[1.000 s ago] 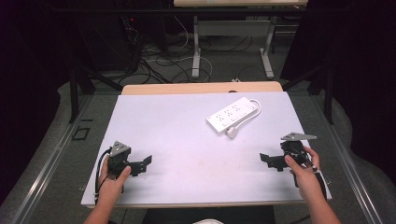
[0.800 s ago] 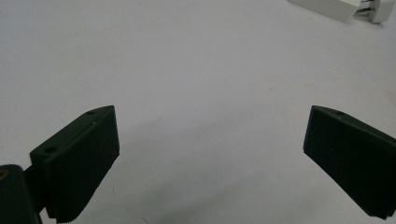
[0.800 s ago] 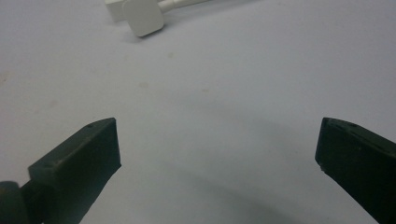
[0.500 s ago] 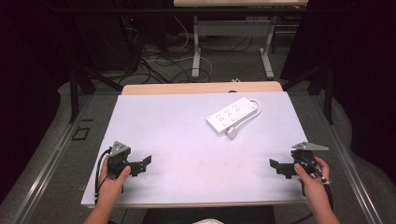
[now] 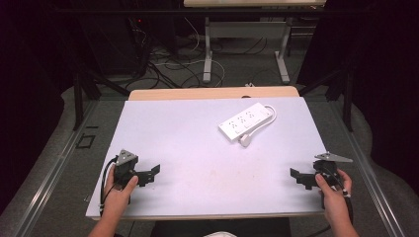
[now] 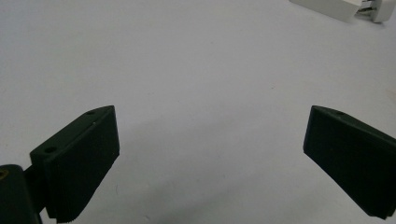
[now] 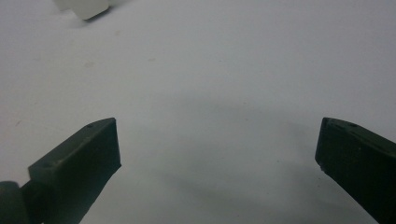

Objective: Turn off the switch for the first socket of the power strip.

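A white power strip (image 5: 246, 121) lies on the far half of the table (image 5: 197, 143), a little to the right of the middle. It is a long, flat box of smooth white plastic with rows of small socket holes on top. Its white cord (image 5: 271, 114) curls around its far end and comes back along its side, and the fat white plug (image 5: 245, 140) lies on the table right beside the strip's near end. Any writing on the strip is too small to read.

The table top is flat, pale grey-white and matte, with a few faint smudges near the front. A strip of light brown wood (image 5: 212, 93) shows along its far edge.

The left gripper (image 5: 150, 173) rests near the front left corner of the table, held in the person's left hand (image 5: 121, 190). Its two black jaws stand wide apart with nothing between them. In the left gripper view the jaws are chunky black blocks with fine ridges on their inner faces, and a corner of the power strip (image 6: 343, 7) peeks in at the top right.

The right gripper (image 5: 299, 177) sits near the front right edge, held in the right hand (image 5: 333, 190). Its jaws are spread wide too and hold nothing. Both grippers are well apart from the power strip.
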Demonstrator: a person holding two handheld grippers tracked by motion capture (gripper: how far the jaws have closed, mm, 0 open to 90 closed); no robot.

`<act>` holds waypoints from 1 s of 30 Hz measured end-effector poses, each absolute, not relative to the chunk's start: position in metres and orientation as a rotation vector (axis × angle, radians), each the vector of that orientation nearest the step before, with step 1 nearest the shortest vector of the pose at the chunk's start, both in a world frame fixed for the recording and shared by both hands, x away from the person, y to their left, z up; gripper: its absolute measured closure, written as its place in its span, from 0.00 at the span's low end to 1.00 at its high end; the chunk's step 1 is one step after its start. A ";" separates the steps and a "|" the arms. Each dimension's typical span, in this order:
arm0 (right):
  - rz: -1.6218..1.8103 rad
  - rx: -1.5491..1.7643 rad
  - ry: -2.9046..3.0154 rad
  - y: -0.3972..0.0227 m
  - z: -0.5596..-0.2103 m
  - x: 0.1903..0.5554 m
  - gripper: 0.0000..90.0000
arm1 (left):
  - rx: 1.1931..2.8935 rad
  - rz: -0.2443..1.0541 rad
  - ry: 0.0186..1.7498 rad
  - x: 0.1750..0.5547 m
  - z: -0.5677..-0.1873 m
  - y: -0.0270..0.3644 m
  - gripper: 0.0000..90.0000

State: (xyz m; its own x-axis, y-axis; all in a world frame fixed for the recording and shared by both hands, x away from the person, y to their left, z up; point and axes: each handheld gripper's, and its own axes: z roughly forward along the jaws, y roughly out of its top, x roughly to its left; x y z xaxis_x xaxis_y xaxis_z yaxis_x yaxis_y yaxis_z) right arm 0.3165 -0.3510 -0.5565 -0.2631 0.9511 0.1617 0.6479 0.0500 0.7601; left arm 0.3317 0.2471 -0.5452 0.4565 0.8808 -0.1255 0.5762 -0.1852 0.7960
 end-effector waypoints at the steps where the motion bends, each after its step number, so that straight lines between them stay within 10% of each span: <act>1: 1.075 1.616 1.945 -0.352 -0.557 0.316 0.00 | 1.881 0.465 1.226 0.332 -0.545 0.247 0.04; 30: 1.067 1.644 1.939 -0.355 -0.566 0.320 0.00 | 1.875 0.466 1.232 0.332 -0.546 0.247 0.04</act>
